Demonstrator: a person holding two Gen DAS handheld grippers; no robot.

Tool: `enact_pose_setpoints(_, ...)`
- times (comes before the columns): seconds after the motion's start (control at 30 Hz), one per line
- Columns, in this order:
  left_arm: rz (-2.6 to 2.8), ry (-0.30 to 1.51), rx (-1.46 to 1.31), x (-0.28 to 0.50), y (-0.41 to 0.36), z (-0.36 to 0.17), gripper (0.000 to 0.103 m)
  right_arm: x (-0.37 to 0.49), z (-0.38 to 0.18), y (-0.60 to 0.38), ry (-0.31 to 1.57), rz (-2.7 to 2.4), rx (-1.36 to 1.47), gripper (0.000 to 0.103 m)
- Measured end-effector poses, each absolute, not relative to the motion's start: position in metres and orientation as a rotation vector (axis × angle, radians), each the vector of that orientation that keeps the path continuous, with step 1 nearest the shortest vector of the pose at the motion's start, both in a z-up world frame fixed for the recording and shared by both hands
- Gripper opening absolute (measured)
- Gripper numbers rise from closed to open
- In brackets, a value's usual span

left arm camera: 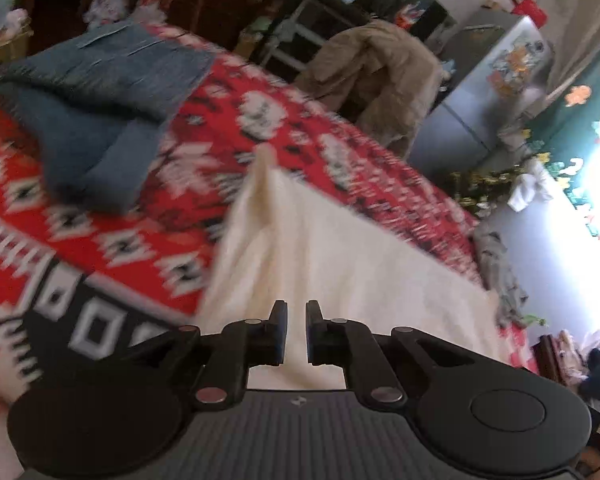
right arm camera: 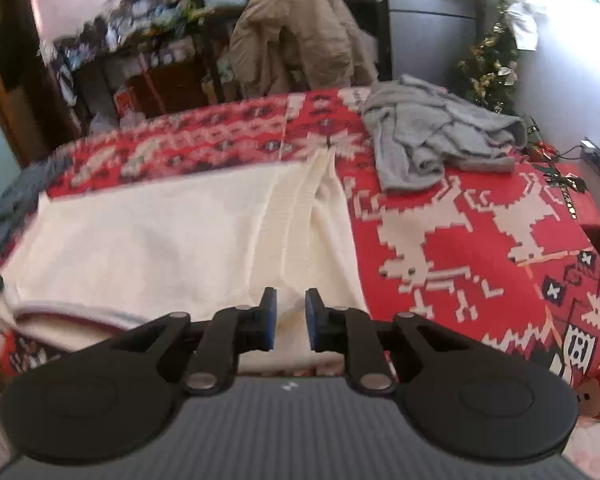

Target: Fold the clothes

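A cream knitted garment (right arm camera: 148,236) is spread over a red patterned blanket (right arm camera: 480,216) that covers the bed. In the right wrist view its body lies flat toward the left, and a ribbed strip is pulled up in a ridge running away from the right gripper (right arm camera: 291,316). A bunch of the cream knit is pinched between the blue pads (right arm camera: 271,320); the jaws stand narrow and closed on the fabric.

In the left wrist view the same cream knitted garment (left arm camera: 340,256) is drawn up into a peak ahead of the left gripper (left arm camera: 296,330). A fold of cloth passes between the black fingers (left arm camera: 278,332), jaws nearly together and clamped on it. This view is heavily motion-blurred, so finer detail of the grip cannot be made out.

A folded blue denim item (left arm camera: 100,112) lies on the blanket at far left of the left view, apart from the cream piece. A crumpled grey garment (right arm camera: 436,136) lies at the far right corner of the bed, just beyond the cream ridge and not touching it. A tan jacket (right arm camera: 300,36) is draped over a chair behind the bed. A small decorated tree (right arm camera: 488,68) stands beside the grey garment, near the wall.
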State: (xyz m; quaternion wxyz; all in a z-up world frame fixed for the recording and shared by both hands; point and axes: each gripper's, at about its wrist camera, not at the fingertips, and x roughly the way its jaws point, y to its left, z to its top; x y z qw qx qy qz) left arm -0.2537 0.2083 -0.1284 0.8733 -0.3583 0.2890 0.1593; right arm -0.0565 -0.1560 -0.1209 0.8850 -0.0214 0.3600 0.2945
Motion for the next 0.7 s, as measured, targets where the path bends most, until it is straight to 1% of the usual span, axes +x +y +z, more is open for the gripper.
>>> enact_pose_setpoints(0.1, 0.289, 0.548, -0.73, -0.221, 0.202, -0.112, 0.008, -0.053, -0.105, -0.136, 0.686, 0.65, -0.002, 0.018)
enact_pose_setpoints(0.2, 0.239, 0.481, -0.754, -0.182, 0.194, -0.108, 0.008, -0.044, -0.095, -0.103, 0.651, 0.681, 0.045, 0.016)
enact_pose_setpoints(0.33, 0.193, 0.458, -0.817, -0.129, 0.19, -0.124, 0.008, -0.023, -0.097, -0.055, 0.658, 0.731, 0.18, 0.015)
enact_pose_setpoints(0.43, 0.184, 0.476, -0.855, -0.103, 0.192, -0.144, 0.008, -0.007, -0.111, -0.023, 0.683, 0.742, 0.216, 0.015)
enact_pose_setpoints(0.6, 0.226, 0.552, -0.863, -0.091, 0.198, -0.17, 0.008, 0.012, -0.147, 0.009, 0.768, 0.709, 0.135, 0.015)
enact_pose_setpoints(0.63, 0.228, 0.554, -0.861, -0.093, 0.2, -0.173, 0.004, 0.014, -0.153, 0.012, 0.783, 0.702, 0.118, 0.015)
enact_pose_setpoints(0.7, 0.233, 0.558, -0.857, -0.096, 0.204, -0.177, 0.004, 0.016, -0.163, 0.011, 0.781, 0.703, 0.099, 0.01)
